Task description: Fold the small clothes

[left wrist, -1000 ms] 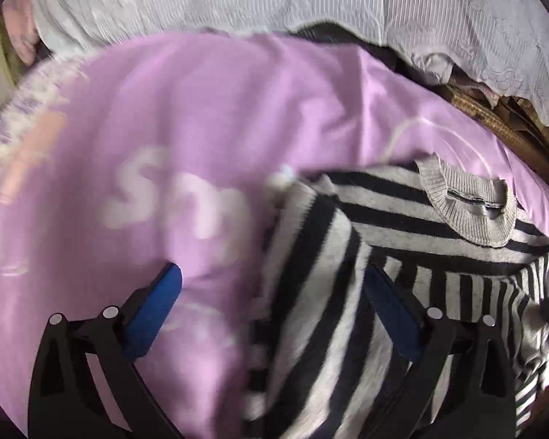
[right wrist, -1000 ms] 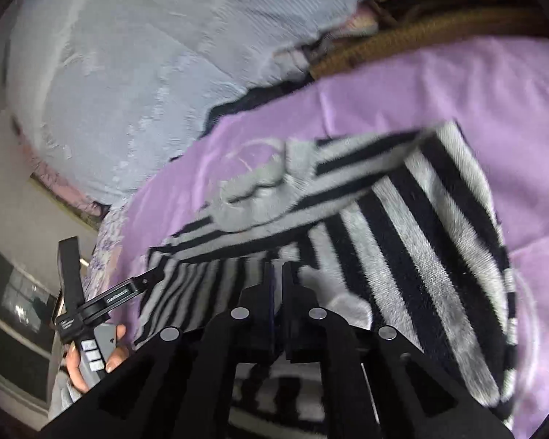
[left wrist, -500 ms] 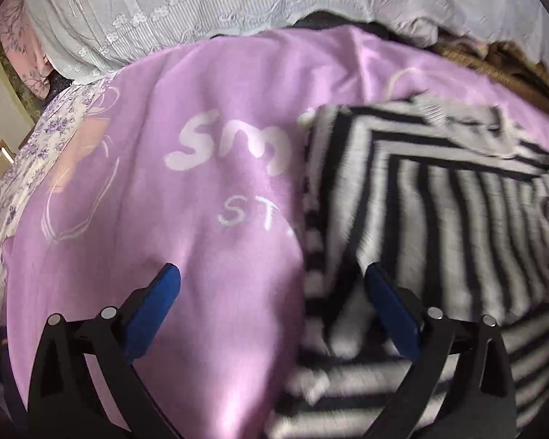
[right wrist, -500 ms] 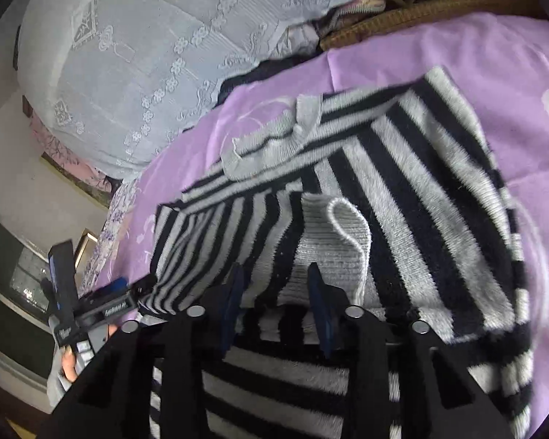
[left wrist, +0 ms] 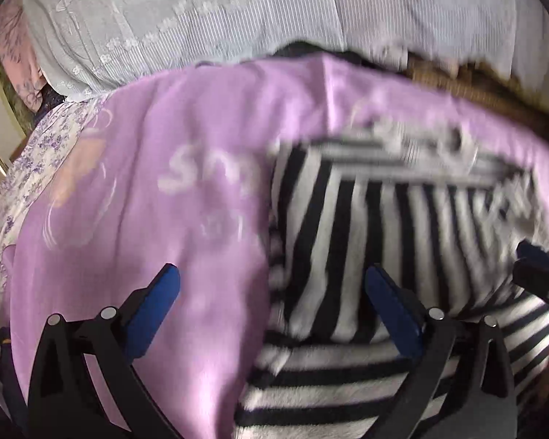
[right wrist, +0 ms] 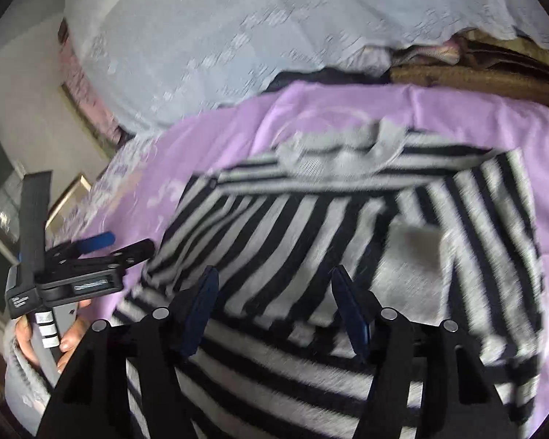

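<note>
Purple blanket point(left wrist: 186, 117) covers the bed under white lace cloth point(left wrist: 208, 18) along the top of both views. Left gripper point(left wrist: 272, 285) hangs spread at lower centre, nothing between its jaws. Striped sweater point(right wrist: 311, 226) fills the right half, sleeves folded in. Right gripper point(right wrist: 274, 292) has just been opening, jaws apart above the knit, nothing pinched
</note>
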Demonstrator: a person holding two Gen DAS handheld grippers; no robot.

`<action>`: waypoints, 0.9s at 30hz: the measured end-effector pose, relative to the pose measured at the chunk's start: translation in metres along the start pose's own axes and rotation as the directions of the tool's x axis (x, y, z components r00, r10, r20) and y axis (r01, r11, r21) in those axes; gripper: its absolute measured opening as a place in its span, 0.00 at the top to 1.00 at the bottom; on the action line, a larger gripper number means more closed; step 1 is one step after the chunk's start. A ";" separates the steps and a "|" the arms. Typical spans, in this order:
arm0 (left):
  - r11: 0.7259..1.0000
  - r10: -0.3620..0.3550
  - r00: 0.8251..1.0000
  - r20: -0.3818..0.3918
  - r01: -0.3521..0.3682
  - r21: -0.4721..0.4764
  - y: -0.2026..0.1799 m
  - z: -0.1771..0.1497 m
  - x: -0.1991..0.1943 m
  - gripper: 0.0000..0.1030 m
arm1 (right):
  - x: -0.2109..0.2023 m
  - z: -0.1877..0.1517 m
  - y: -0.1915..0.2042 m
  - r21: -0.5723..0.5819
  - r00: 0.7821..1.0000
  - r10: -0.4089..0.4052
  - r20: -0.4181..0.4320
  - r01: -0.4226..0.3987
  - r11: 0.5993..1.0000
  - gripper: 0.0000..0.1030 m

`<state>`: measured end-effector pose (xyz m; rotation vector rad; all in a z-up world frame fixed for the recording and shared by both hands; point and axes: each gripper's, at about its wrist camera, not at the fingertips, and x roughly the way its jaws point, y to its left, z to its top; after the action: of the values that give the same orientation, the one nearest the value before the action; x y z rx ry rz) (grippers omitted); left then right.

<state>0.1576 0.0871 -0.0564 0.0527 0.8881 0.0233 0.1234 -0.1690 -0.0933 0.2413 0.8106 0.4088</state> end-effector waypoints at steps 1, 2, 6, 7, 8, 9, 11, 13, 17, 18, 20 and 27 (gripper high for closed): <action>1.000 -0.012 1.000 -0.006 0.011 -0.003 -0.002 0.008 0.002 0.04 | 0.000 0.009 -0.011 0.036 1.000 0.002 0.007 -0.002 0.999 0.37; 1.000 -0.012 1.000 -0.011 0.012 0.000 -0.004 0.015 0.005 0.04 | 0.005 0.014 -0.018 0.068 1.000 0.014 0.002 -0.014 0.998 0.37; 0.985 0.171 0.977 -0.127 -0.167 0.044 -0.015 0.032 0.072 0.04 | 0.033 0.014 -0.077 0.274 0.998 0.059 -0.035 -0.047 0.961 0.53; 0.989 0.151 0.971 -0.186 -0.147 0.032 -0.011 0.029 0.094 0.04 | 0.030 0.012 -0.085 0.294 0.997 0.074 -0.013 -0.067 0.953 0.61; 0.994 0.101 0.983 -0.155 -0.107 -0.032 -0.001 0.029 0.092 0.04 | 0.024 0.010 -0.088 0.319 0.997 0.080 -0.017 -0.070 0.945 0.61; 0.995 0.082 0.984 -0.160 -0.090 -0.047 0.003 0.029 0.089 0.04 | 0.017 0.008 -0.089 0.339 0.996 0.087 -0.009 -0.079 0.937 0.54; 0.995 0.057 0.988 -0.146 -0.068 -0.074 0.009 0.026 0.074 0.04 | -0.008 0.003 -0.084 0.326 0.996 0.080 0.038 -0.088 0.941 0.40; 0.996 0.036 0.992 -0.119 -0.046 -0.078 0.013 0.017 0.056 0.04 | -0.026 -0.003 -0.074 0.251 0.996 0.074 0.042 -0.082 0.964 0.39; 0.999 0.050 0.989 -0.138 -0.049 0.012 0.009 -0.023 0.042 0.04 | -0.026 -0.036 -0.065 0.176 0.993 0.106 -0.051 -0.096 0.980 0.31; 0.998 0.059 0.989 -0.132 -0.055 0.032 0.006 -0.029 0.045 0.04 | -0.021 -0.041 -0.066 0.157 0.993 0.099 -0.058 -0.089 0.984 0.32; 0.997 0.073 0.989 -0.127 -0.073 0.008 0.006 -0.031 0.034 0.04 | -0.030 -0.048 -0.066 0.156 0.996 0.082 -0.022 -0.078 0.985 0.33; 0.998 -0.030 0.996 -0.079 0.034 0.047 -0.001 -0.092 -0.031 0.05 | -0.113 -0.084 -0.048 0.066 0.995 -0.031 0.093 0.025 0.997 0.03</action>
<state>0.0672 0.0883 -0.0903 0.0828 0.9678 -0.0258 0.0038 -0.2577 -0.0928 0.3071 0.7347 0.3422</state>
